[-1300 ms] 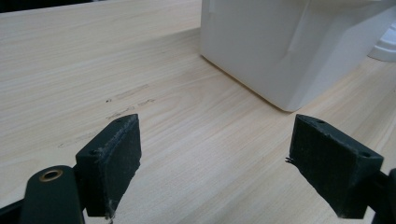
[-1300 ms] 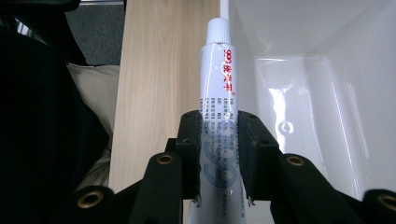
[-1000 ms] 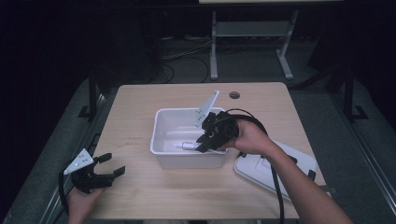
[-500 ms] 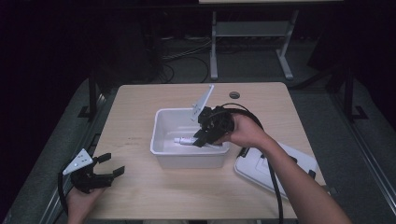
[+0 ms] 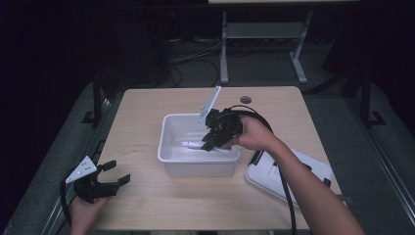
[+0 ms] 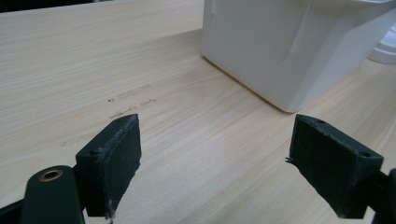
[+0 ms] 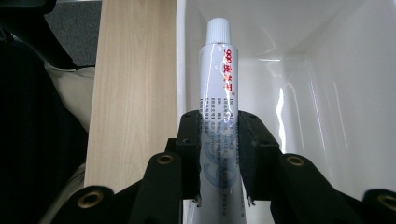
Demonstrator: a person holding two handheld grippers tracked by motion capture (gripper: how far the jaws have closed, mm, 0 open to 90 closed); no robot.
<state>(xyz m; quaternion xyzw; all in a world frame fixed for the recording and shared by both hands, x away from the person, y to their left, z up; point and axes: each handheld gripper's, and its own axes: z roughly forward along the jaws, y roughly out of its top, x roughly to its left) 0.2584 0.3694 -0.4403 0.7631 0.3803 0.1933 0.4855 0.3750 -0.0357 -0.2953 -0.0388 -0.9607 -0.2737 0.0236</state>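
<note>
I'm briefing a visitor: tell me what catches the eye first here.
The right claw stands out, clamped on a white tube over the white bin at the table's middle. The left claw rests open at the table's near left corner, and a white lid lies right of the bin.

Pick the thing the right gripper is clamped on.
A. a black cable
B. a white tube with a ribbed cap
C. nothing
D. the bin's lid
B: in the right gripper view the right gripper has its fingers pressed on both sides of the tube, held over the bin.
</note>
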